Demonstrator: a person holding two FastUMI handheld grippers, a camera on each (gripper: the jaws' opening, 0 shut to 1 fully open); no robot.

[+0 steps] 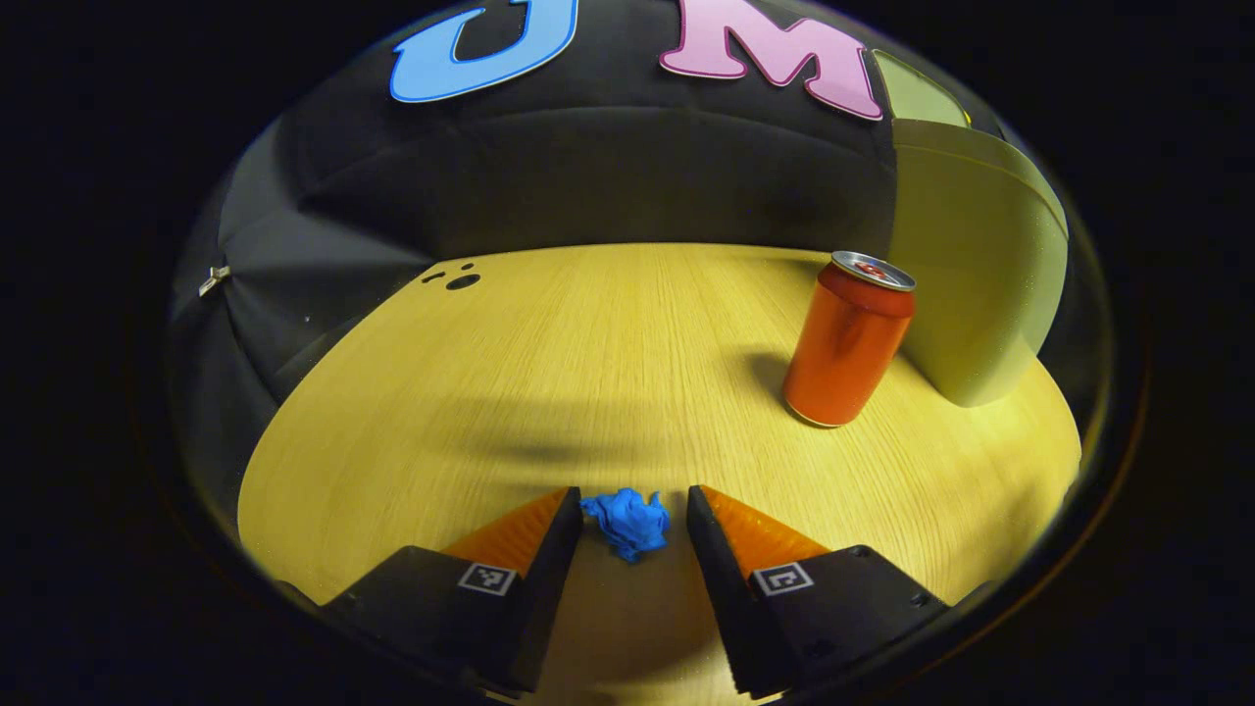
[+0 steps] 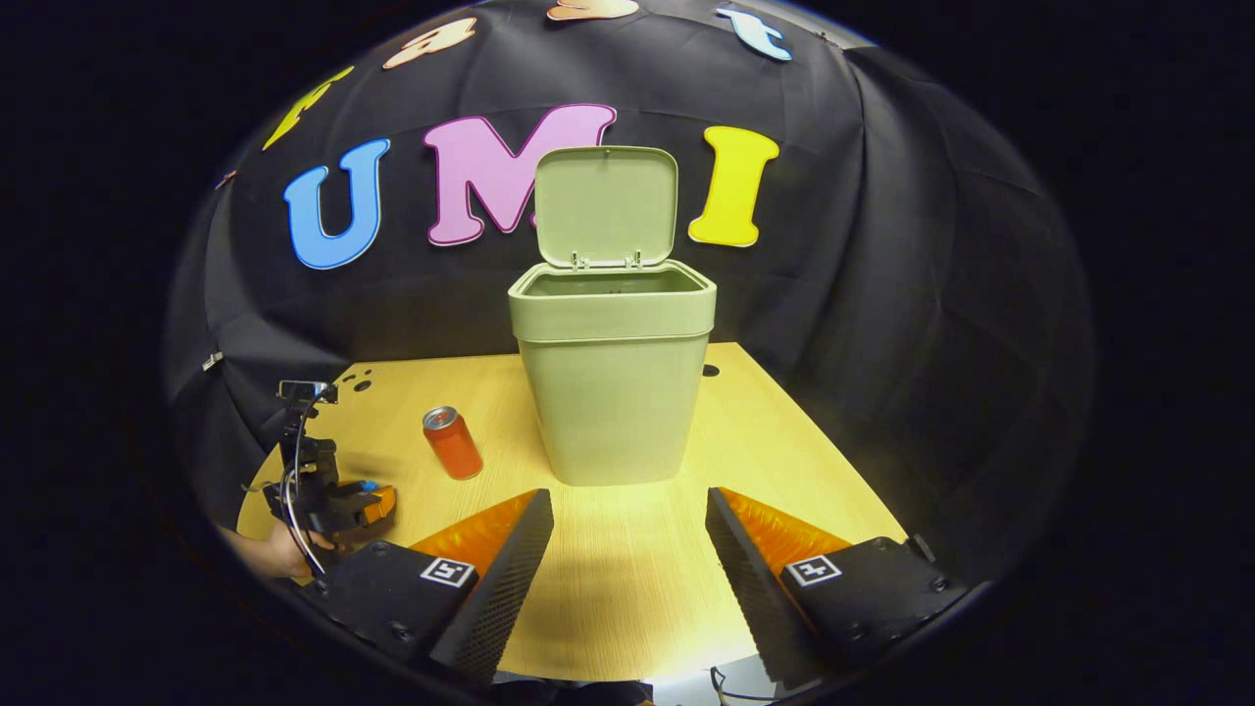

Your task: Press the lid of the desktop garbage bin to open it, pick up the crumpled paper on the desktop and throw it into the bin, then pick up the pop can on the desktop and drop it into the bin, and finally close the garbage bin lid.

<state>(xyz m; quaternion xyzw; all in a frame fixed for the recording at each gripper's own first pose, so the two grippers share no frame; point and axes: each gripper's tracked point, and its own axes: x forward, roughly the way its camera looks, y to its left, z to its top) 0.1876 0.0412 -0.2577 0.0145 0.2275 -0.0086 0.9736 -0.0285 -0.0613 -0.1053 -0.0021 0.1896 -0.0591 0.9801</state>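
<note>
Crumpled paper (image 1: 627, 524), a small blue ball, is lying on the counter (image 1: 588, 373) right between the fingers of the left gripper (image 1: 632, 510). These fingers are standing open, one on each side of the ball, and are not pressing it yet; whether they are touching it I cannot tell. Such paper is probably very light and soft, so a gentle squeeze across its middle should be enough, though it may slip out if the fingers are closing too high.

Farther and to the right, the pop can (image 1: 848, 338) is standing upright, near the garbage bin (image 2: 613, 382). In the right gripper view the lid (image 2: 605, 206) is standing raised at the back. The right gripper (image 2: 629, 534) is hanging wide open and empty before the bin. Between paper and bin the can is standing close to the path, so it could be knocked over.
</note>
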